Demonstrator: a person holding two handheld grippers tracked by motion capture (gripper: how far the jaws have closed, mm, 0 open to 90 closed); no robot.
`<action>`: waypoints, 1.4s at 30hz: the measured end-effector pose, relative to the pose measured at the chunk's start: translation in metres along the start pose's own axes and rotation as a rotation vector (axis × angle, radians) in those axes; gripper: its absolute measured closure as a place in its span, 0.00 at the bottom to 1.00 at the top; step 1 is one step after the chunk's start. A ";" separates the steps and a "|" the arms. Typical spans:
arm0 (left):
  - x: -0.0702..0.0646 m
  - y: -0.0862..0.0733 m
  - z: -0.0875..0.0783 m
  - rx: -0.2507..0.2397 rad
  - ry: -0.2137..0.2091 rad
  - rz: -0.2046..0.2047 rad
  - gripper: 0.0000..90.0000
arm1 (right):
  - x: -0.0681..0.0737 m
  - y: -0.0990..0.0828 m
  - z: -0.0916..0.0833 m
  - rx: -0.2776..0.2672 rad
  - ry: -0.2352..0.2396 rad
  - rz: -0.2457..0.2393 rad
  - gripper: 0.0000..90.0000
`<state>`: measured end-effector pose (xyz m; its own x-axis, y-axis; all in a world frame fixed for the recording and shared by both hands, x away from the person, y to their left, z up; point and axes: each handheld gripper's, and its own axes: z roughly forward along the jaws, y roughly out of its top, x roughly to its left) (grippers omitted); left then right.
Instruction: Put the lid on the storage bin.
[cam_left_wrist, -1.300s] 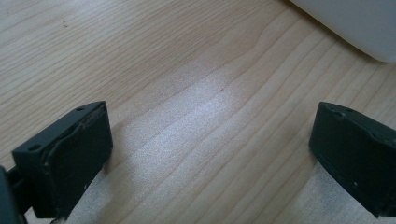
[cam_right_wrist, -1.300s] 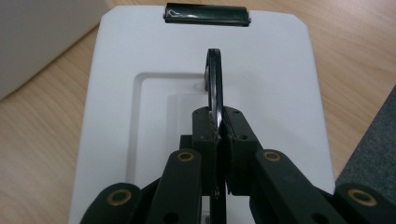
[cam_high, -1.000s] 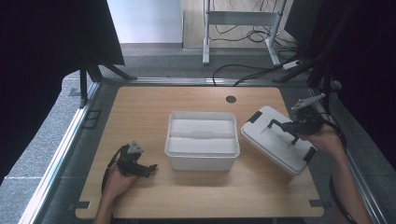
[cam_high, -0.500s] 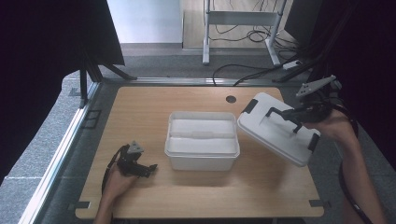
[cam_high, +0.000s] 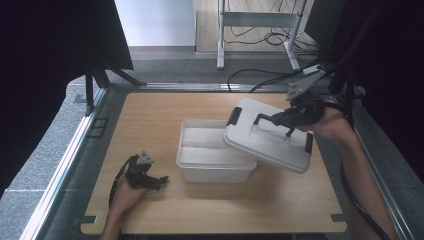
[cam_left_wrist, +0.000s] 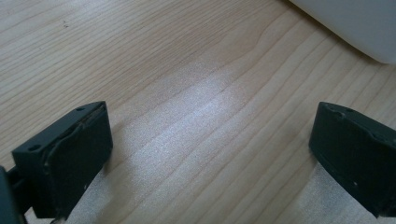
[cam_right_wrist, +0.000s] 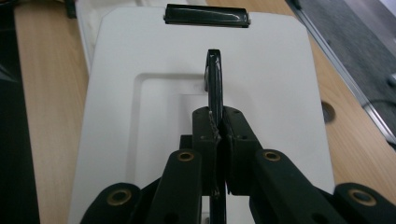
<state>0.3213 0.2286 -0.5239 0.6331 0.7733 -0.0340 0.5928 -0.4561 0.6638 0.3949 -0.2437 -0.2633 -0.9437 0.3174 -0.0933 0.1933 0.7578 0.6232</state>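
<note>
The white lid (cam_high: 267, 139) hangs tilted in the air over the right end of the open white bin (cam_high: 210, 152), hiding that end of the bin's rim in the high view; what lies inside the bin is too pale to make out. The right gripper (cam_high: 289, 117) grips the lid's black handle (cam_right_wrist: 214, 79), and only the right gripper view shows how: both jaws are pressed tight on the thin bar, with a black latch (cam_right_wrist: 206, 14) at the lid's far edge. The left gripper (cam_high: 150, 179) rests low on the wooden table (cam_high: 150, 120), left of the bin; its own view shows the jaws spread wide over bare wood, with a corner of the bin (cam_left_wrist: 355, 23) cut off at top right
</note>
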 end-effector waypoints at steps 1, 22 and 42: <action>0.000 0.000 0.000 0.000 0.000 0.000 0.00 | 0.002 0.007 0.005 0.003 0.014 -0.018 0.94; 0.000 0.000 0.000 0.003 0.000 0.003 0.00 | 0.025 0.091 0.134 0.067 0.213 -0.239 0.93; 0.000 0.001 0.000 0.004 0.000 0.000 0.00 | 0.029 0.069 0.113 -0.015 0.119 -0.080 0.20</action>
<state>0.3218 0.2281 -0.5235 0.6333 0.7731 -0.0339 0.5945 -0.4580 0.6609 0.4114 -0.1183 -0.3109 -0.9812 0.1861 -0.0508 0.1133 0.7691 0.6290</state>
